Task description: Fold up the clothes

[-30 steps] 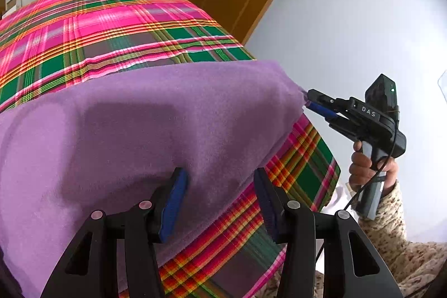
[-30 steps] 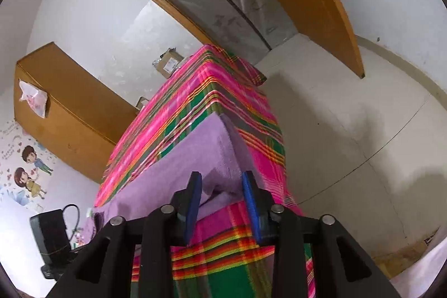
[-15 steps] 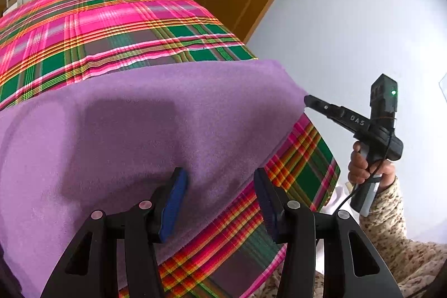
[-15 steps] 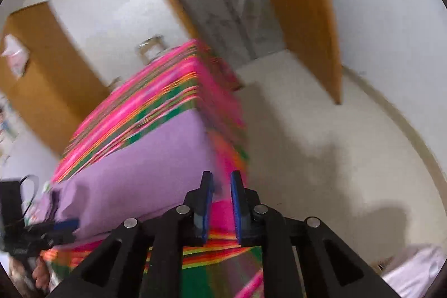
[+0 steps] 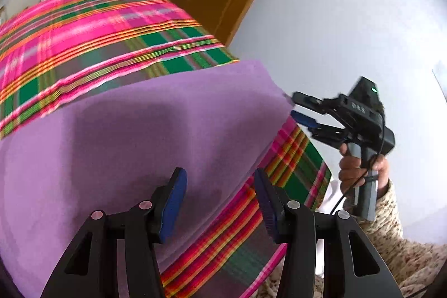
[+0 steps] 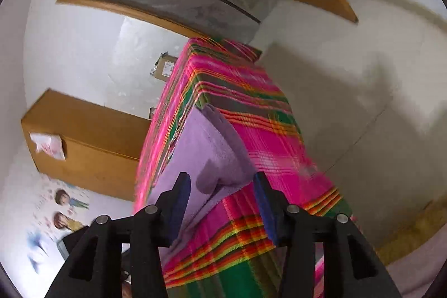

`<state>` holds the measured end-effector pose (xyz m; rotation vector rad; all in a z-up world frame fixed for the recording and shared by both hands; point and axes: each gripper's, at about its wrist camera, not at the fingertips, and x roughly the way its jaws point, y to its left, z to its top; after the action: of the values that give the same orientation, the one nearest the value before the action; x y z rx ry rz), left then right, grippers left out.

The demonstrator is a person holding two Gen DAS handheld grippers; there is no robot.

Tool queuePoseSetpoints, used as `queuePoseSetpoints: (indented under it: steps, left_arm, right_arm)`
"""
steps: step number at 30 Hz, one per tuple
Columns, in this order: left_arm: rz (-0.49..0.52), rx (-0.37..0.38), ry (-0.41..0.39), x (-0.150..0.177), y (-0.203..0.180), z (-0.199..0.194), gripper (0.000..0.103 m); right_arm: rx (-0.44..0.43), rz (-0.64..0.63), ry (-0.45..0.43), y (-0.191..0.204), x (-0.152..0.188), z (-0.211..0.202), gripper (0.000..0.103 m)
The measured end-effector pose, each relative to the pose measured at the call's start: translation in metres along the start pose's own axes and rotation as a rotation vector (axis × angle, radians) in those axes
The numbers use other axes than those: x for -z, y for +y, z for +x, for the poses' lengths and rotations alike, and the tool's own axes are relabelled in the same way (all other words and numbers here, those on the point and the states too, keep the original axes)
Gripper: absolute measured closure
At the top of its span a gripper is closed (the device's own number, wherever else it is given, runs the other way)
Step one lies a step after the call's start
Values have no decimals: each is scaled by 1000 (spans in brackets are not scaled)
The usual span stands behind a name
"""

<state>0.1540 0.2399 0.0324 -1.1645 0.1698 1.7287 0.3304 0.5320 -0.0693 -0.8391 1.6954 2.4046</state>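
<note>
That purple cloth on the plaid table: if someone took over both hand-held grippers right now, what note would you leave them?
Left hand-held gripper: open, empty, hovering over the purple cloth near its front edge.
Right hand-held gripper: open, empty, just off the cloth's right corner.
The cloth lies flat on the plaid table, with a doubled layer showing at that corner.
Done: apparently at least one fold.
Left: probably regrip the edge and fold again, then tidy.

One purple cloth [image 5: 145,136], two hand-held grippers [image 5: 220,197].
</note>
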Motion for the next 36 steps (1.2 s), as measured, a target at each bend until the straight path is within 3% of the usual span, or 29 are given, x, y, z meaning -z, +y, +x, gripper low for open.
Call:
queuePoseSetpoints:
  steps: [8,11,16,19,28,36]
  left_arm:
    - [13,14,25,-7,-2,10,52]
    - [7,17,31,-8,1,13,52]
    - [3,30,35,-9,4,16,52]
    - [4,35,34,-10,5,17,52]
    - [14,72,30,-21,1,22,52]
    - [23,162,77,-34,-8,46,52]
  right_arm:
    - [12,58,37,-2,-1,10,55]
    - [38,64,18,1,-4,12,64]
    - [91,-71,-47,27,3,4,84]
    - [123,-157,-87,42,7,0,89]
    - [186,-373,-183,88,20,-10,90]
    - [181,-433,-210,112,31,-15,90]
